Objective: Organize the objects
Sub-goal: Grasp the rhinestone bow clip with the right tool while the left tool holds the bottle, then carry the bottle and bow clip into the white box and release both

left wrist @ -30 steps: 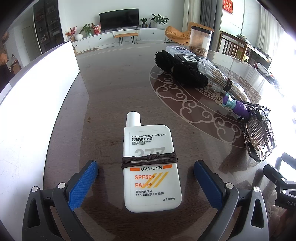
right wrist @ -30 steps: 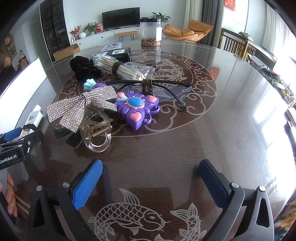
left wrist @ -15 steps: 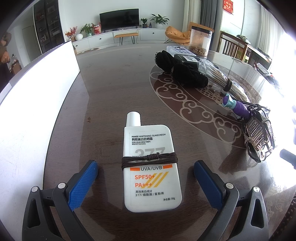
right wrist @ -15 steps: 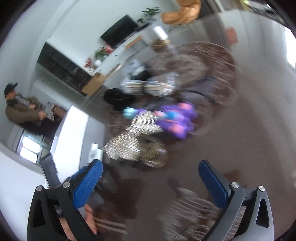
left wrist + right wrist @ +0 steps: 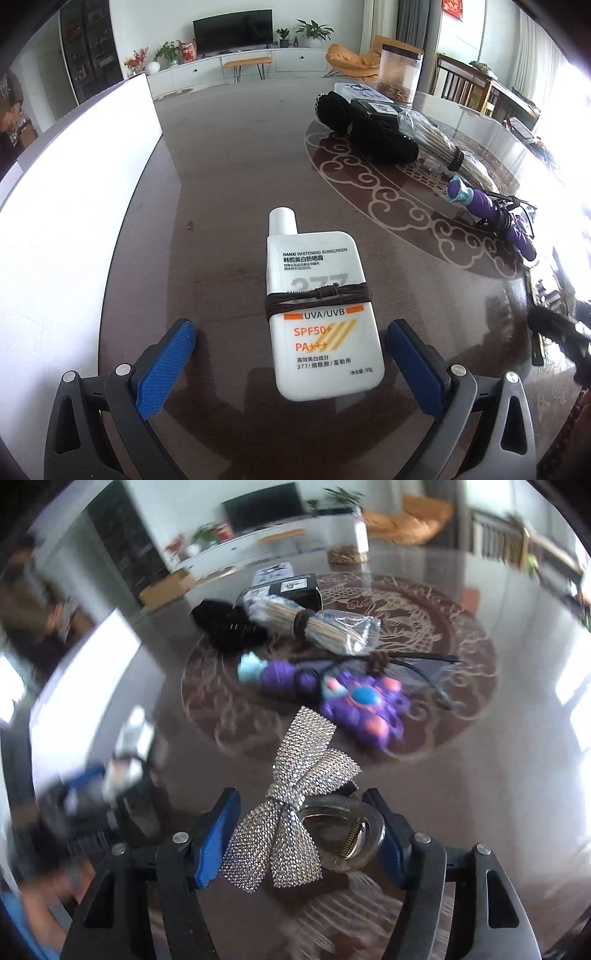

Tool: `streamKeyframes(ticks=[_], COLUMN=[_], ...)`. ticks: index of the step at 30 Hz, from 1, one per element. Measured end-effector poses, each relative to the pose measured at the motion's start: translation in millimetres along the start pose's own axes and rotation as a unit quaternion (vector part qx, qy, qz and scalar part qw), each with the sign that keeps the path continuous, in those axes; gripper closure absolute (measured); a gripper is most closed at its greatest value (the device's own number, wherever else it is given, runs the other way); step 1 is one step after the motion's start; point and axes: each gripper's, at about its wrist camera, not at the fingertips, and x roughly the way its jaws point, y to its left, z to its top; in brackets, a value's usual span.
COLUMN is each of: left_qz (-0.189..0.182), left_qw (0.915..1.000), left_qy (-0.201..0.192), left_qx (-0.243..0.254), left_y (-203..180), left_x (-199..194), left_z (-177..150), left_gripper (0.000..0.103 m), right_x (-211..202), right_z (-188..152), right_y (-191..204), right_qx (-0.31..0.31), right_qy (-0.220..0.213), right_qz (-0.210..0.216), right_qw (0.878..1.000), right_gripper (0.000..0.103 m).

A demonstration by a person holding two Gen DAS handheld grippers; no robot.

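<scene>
A white sunscreen bottle [image 5: 317, 306] with a brown cord wound round it lies flat on the dark table, between the blue pads of my left gripper [image 5: 290, 363], which is open and not touching it. My right gripper [image 5: 304, 830] is closed on a rhinestone bow hair clip [image 5: 299, 794] with a clear claw [image 5: 347, 834]; the pads press its sides. Beyond it lie a purple toy wand [image 5: 332, 694], a bundle of sticks [image 5: 317, 624] and a black fuzzy item [image 5: 225, 624].
A white board [image 5: 66, 206] stands along the table's left edge. A black box [image 5: 295, 587], a thin black headband [image 5: 424, 661] and a clear jar [image 5: 400, 72] sit toward the table's far side. The left gripper and a hand appear blurred in the right wrist view [image 5: 74, 812].
My right gripper swung left and down onto the bow hair clip and closed on it. The clip is gone from the left wrist view. The left gripper and sunscreen bottle have not moved.
</scene>
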Motion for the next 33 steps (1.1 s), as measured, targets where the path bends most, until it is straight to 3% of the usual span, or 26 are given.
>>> streamKeyframes(ticks=[3, 4, 5, 6, 7, 8, 9, 10, 11, 12, 14, 19, 25, 30, 33], left_qz=[0.000, 0.000, -0.003, -0.005, -0.007, -0.009, -0.011, -0.014, -0.020, -0.036, -0.054, -0.071, -0.093, -0.107, -0.080], left_qw=[1.0000, 1.0000, 1.0000, 0.9998, 0.9995, 0.9994, 0.9993, 0.9993, 0.9992, 0.9988, 0.9978, 0.9943, 0.9901, 0.9826, 0.9797], left_qy=[0.007, 0.004, 0.000, -0.011, -0.019, -0.021, -0.021, -0.024, -0.027, -0.030, -0.039, -0.078, -0.105, -0.142, -0.162], left_qx=[0.004, 0.007, 0.008, 0.015, 0.022, 0.028, 0.028, 0.024, 0.020, 0.012, 0.007, 0.018, -0.009, -0.055, -0.086], left_y=[-5, -7, -8, -12, -15, -19, -21, -22, -21, -20, -19, -26, -13, 32, 78], left_x=[-1, -2, -3, -7, -11, -13, -14, -15, -17, -21, -30, -60, -96, -156, -187], left_z=[-2, -2, -3, -4, -4, -4, -5, -7, -9, -14, -22, -36, -28, -21, -20], left_gripper=[0.000, 0.000, 0.008, 0.030, 0.044, 0.052, 0.052, 0.052, 0.052, 0.052, 0.052, 0.052, 0.052, 0.052, 0.052], right_x=[-3, -4, -3, -2, 0, 2, 3, 4, 2, 1, -6, -25, -40, -51, -59], right_z=[-12, -14, -14, -13, -12, -10, -9, -7, -7, -7, -11, -21, -12, 2, 17], right_y=[-5, -10, -10, -8, -6, -5, -4, -5, -8, -10, -22, -27, -12, 26, 81], right_qx=[-0.016, -0.013, -0.007, -0.004, -0.002, 0.000, 0.004, 0.010, 0.020, 0.023, 0.054, 0.055, 0.044, 0.014, -0.025], right_qy=[0.009, 0.010, 0.010, 0.009, 0.008, 0.005, -0.001, -0.008, -0.013, -0.010, -0.003, -0.020, -0.036, -0.040, -0.044], right_qz=[-0.018, -0.018, -0.015, -0.010, -0.007, -0.004, 0.001, 0.003, -0.016, -0.021, 0.014, 0.030, 0.047, 0.079, 0.128], right_qw=[1.000, 1.000, 1.000, 1.000, 1.000, 1.000, 1.000, 1.000, 1.000, 0.999, 0.998, 0.998, 0.997, 0.996, 0.990], right_gripper=[0.027, 0.021, 0.015, 0.014, 0.013, 0.013, 0.014, 0.022, 0.047, 0.050, 0.054, 0.055, 0.055, 0.055, 0.055])
